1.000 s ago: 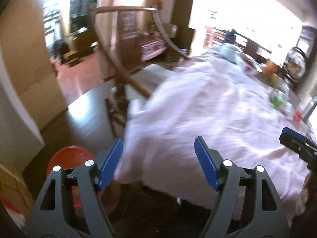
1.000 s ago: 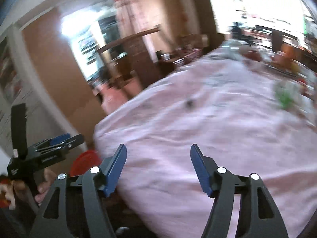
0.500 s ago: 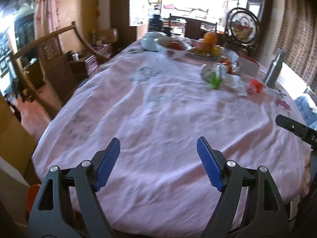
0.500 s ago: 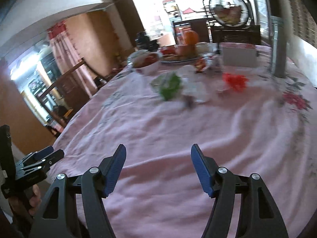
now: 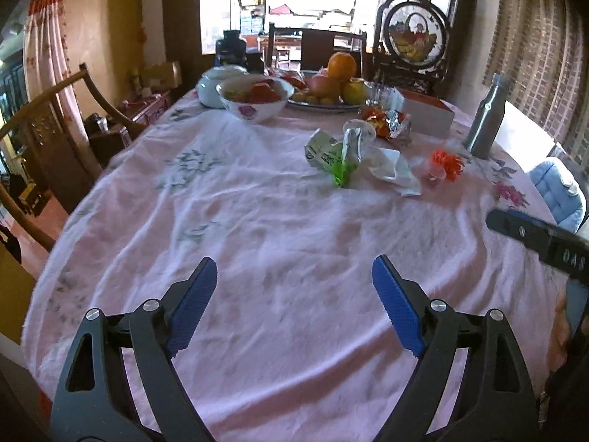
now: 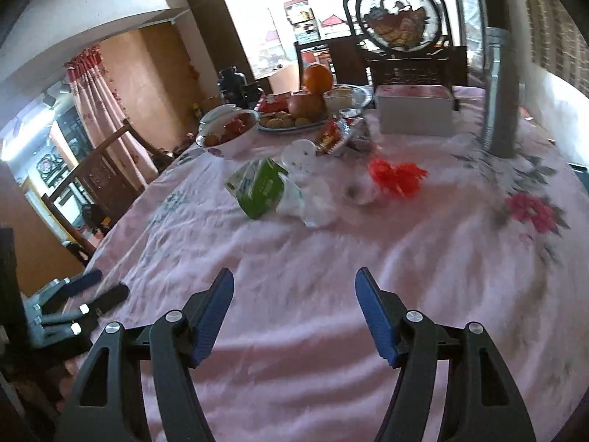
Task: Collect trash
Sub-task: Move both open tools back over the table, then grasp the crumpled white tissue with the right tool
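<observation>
Silver bottle (image 6: 500, 95) top cut off

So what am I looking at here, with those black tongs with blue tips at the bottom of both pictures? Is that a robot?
No robot: a person holds a hand-operated clamp in each hand, with a camera on each looking out along its fingers. One picture is from the left gripper, the other from the right gripper. Both are open and hold nothing; the left one's jaws have just been opening wider. Ahead is a table with a pink tablecloth. On it lies litter: a green-and-white carton, crumpled white plastic, a red scrap and a snack wrapper. Behind stand a bowl, a fruit plate, a white box and a metal bottle.
</observation>
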